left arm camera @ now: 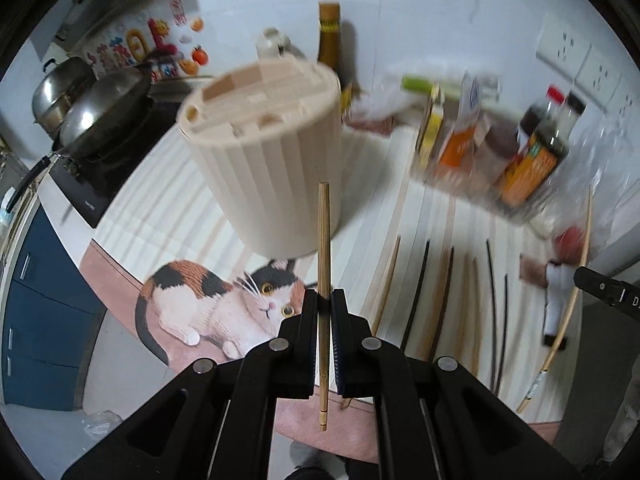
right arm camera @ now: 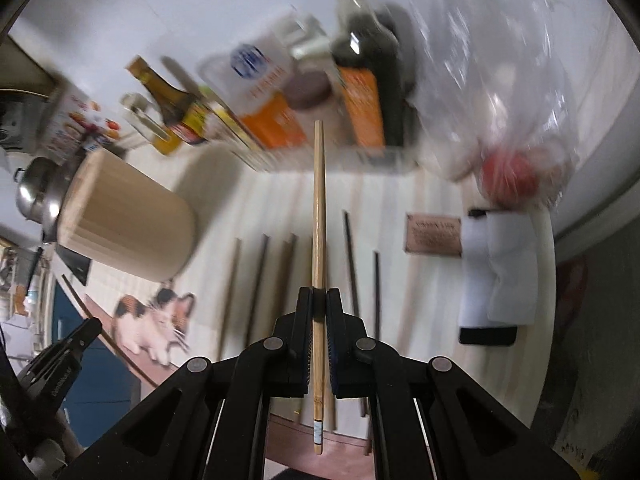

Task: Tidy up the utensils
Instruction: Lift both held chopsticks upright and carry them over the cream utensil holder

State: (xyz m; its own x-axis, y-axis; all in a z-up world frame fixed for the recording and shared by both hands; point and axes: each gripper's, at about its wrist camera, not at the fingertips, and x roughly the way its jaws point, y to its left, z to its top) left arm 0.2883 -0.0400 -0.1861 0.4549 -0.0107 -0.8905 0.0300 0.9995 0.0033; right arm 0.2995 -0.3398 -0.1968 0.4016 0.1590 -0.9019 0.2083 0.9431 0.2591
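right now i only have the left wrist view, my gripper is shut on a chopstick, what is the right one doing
Observer: The right gripper is also shut on a light wooden chopstick.
Operator: is anything beside it on the right
Observer: Yes, a white cloth lies on a black flat object near the counter edge.
Operator: can it see the holder
Observer: Yes, the beige utensil holder stands to its left, only its ribbed side showing, with loose chopsticks lying between.
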